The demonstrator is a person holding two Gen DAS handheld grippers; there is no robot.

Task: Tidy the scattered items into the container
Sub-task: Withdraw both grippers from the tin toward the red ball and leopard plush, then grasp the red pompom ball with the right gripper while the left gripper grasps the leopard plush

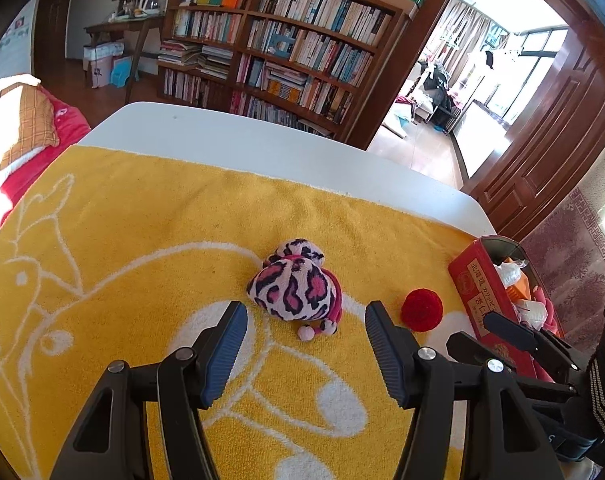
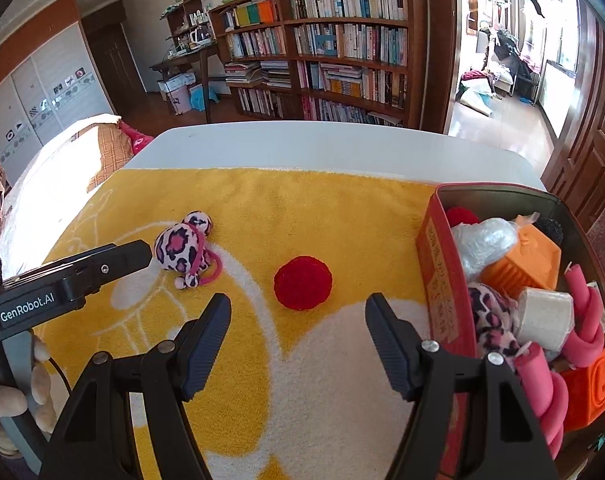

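Note:
A pink leopard-print plush toy (image 1: 294, 286) lies on the yellow towel (image 1: 142, 220); it also shows in the right wrist view (image 2: 182, 250). A red knitted ball (image 1: 421, 309) lies to its right, also in the right wrist view (image 2: 302, 282). The red box (image 2: 438, 276) at the right holds several toys; its side shows in the left wrist view (image 1: 478, 284). My left gripper (image 1: 306, 320) is open and empty just short of the plush toy. My right gripper (image 2: 298, 316) is open and empty just short of the red ball.
The towel covers a white table (image 2: 322, 144). The left gripper's body (image 2: 74, 276) reaches in at the left of the right wrist view. The right gripper's body (image 1: 514, 340) shows beside the box. A bookcase (image 1: 286, 48) and a doorway stand behind the table.

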